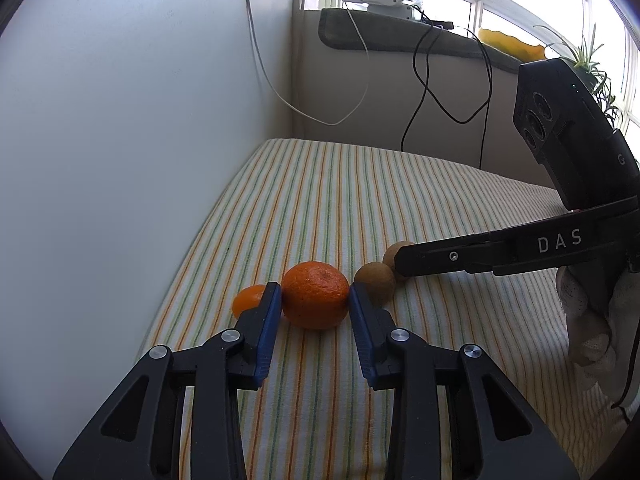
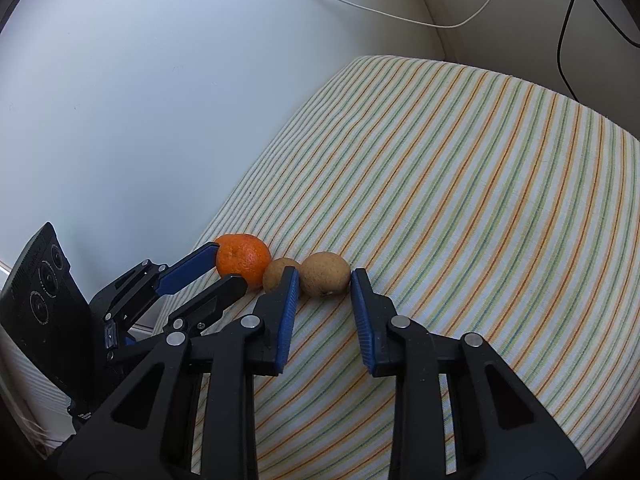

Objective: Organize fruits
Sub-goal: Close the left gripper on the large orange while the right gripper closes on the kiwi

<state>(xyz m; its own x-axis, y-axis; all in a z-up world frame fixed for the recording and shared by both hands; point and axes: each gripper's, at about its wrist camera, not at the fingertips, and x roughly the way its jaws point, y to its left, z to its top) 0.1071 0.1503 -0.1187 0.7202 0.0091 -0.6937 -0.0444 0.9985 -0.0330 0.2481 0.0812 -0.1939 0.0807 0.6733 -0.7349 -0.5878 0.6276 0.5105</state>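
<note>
Row on the striped yellow-green cloth (image 1: 360, 184), read left to right.

Small glossy orange citrus (image 1: 247, 300): far left, half hidden behind my left claw's left finger; whether it touches the next fruit I cannot tell.

Large round dimpled orange mandarin (image 1: 315, 295): sits on the cloth between the blue pads of my left claw (image 1: 314, 294). Jaws apart but close on both flanks; contact looks likely on each side, yet I cannot confirm a firm clamp. Fruit not lifted.

Near brown fuzzy round kiwi (image 1: 375, 283): just right of the mandarin, touching or nearly so.

Far brown fuzzy oval kiwi (image 2: 325, 274): next in line, touching its neighbour. My right claw (image 2: 325, 278) straddles it, jaws apart; the right pad shows a sliver of gap, and the left pad is wedged between the two kiwis.

Progress, my judgement: four fruits already stand in one line, citrus together, kiwis together. Sorting looks largely done; what remains seems to be fine alignment and withdrawal of both claws without nudging the row.
</note>
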